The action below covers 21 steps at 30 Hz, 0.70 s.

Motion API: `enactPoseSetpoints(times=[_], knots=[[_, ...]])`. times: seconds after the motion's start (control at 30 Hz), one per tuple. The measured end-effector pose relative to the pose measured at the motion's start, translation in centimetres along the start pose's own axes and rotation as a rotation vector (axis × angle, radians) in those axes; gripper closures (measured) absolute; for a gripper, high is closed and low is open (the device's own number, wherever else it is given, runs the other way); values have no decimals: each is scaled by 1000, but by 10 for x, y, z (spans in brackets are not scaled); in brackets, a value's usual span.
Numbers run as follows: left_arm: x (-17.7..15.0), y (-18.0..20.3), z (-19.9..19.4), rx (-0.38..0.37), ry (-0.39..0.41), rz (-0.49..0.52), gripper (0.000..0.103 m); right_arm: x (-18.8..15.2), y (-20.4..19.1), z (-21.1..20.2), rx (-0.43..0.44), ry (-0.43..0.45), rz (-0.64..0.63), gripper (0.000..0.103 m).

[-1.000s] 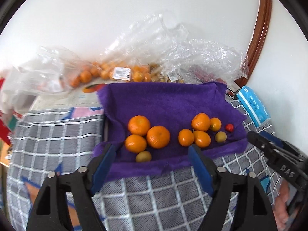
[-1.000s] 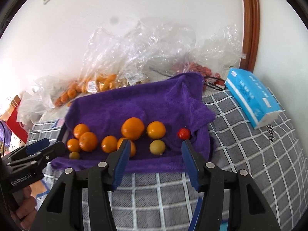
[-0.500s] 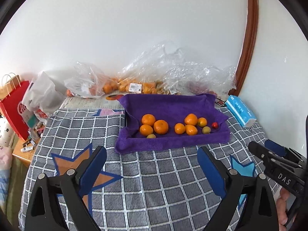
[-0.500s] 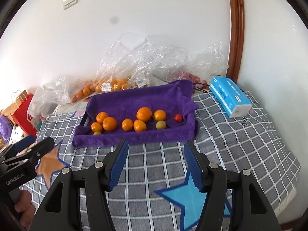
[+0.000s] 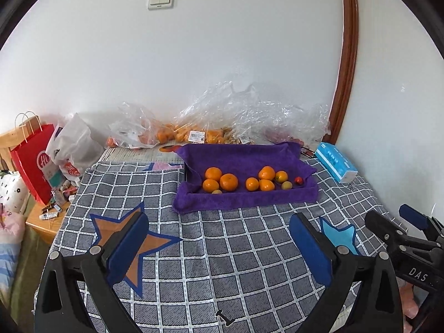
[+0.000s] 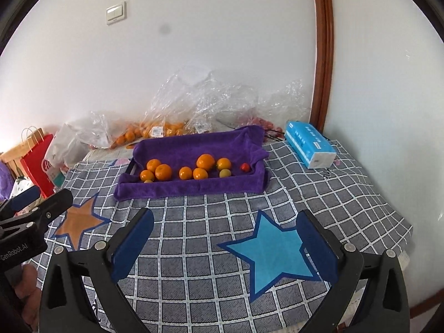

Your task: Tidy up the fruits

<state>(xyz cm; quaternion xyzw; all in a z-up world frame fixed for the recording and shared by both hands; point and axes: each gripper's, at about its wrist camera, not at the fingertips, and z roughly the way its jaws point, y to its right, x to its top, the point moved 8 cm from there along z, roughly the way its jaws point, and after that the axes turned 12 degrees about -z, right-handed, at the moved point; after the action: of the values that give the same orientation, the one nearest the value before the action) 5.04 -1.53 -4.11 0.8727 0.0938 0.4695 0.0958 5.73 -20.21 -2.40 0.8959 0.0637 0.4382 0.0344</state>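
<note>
A purple towel-lined tray sits at the far side of the checked table. It holds several oranges, two small yellow-green fruits and a small red tomato. My left gripper is open and empty, well short of the tray. My right gripper is open and empty, also well back from the tray. Each gripper shows at the edge of the other's view.
Clear plastic bags of oranges lie against the wall behind the tray. A blue tissue pack lies at right. A red paper bag and a wooden side table stand off the left edge.
Both grippers have pulled back and up from the tray, so the whole table and wall now show. Both stay open and empty. The fruits have not moved.
</note>
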Motion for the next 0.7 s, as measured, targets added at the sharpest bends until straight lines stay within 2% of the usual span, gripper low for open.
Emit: enactPoseSetpoints(times=[0.7], knots=[[-4,8,-10,-1,11,18,1,0,5,-21,-34,21,-6,2]])
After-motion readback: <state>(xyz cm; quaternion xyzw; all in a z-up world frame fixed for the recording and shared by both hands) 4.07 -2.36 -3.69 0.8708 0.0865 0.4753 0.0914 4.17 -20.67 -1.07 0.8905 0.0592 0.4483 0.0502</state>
